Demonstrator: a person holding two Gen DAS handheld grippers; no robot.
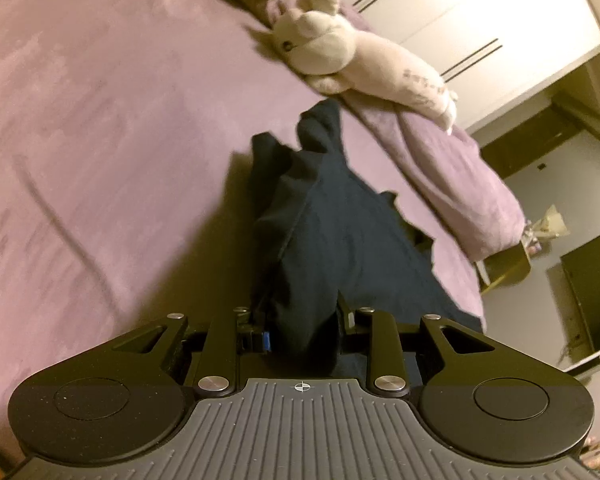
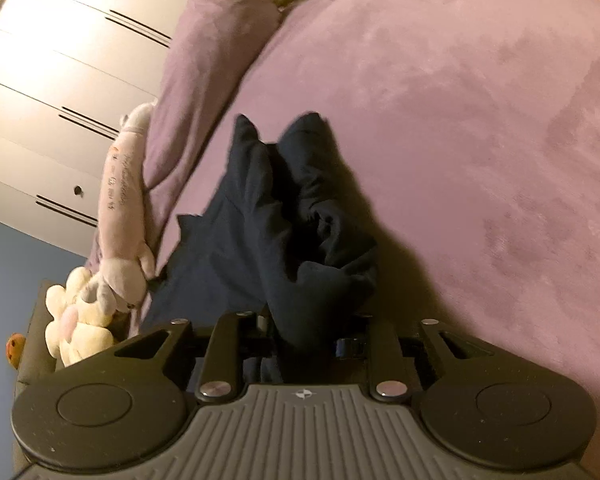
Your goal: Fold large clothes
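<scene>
1. Left wrist view: the left gripper [image 1: 300, 320] pinches a bunch of the dark navy garment [image 1: 324, 216] between its fingers. The cloth trails away from the jaws across the purple bedspread [image 1: 100, 120], reaching toward a pale plush toy [image 1: 340, 48] that lies on a purple pillow [image 1: 460, 168] at the bed's far edge. White wardrobe doors [image 1: 460, 20] stand behind.

2. Right wrist view: the right gripper [image 2: 308, 332] is pinched on another bunch of the same garment [image 2: 260, 220], which lies rumpled on the bedspread [image 2: 460, 120] beside the pillow [image 2: 204, 72]. The plush toy [image 2: 124, 208] and a cream stuffed animal [image 2: 80, 320] lie at the bed's left edge.
</scene>
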